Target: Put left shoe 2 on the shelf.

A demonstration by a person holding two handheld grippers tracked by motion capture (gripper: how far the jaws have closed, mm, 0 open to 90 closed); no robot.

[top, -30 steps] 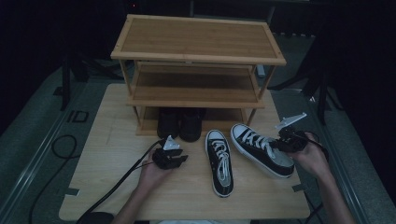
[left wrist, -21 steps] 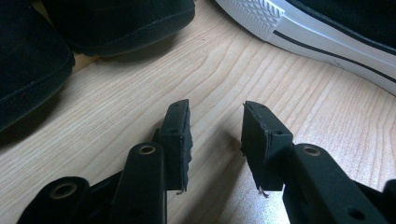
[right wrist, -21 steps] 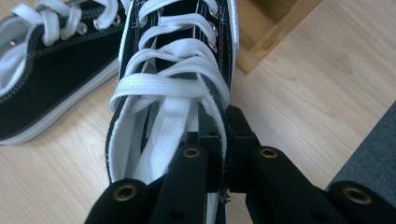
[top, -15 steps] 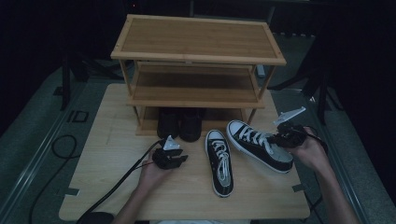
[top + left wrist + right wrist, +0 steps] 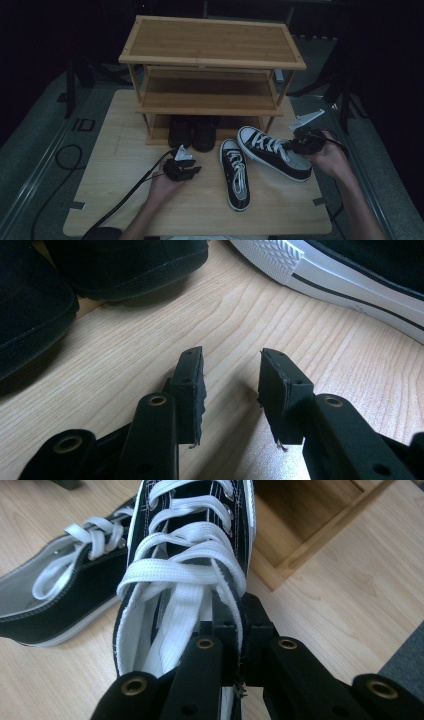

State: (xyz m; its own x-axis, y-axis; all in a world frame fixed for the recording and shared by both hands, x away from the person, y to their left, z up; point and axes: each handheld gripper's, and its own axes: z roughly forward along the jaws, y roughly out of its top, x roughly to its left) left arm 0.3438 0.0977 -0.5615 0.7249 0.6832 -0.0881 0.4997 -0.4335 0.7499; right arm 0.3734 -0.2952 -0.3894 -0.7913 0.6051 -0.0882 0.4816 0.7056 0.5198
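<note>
Standing in a dark room, the pale wood table (image 5: 125,150) bears a rack (image 5: 210,55) half hiding black shoes (image 5: 192,132); right gripper (image 5: 239,630) fingers pinch a sneaker (image 5: 190,555), left gripper (image 5: 231,385) fingers gape empty.

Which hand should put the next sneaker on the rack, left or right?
Right. The right hand-held gripper is already shut on the collar of a sneaker, toe pointing at the shoe rack. The left hand-held gripper rests open over bare table, holding nothing.
</note>
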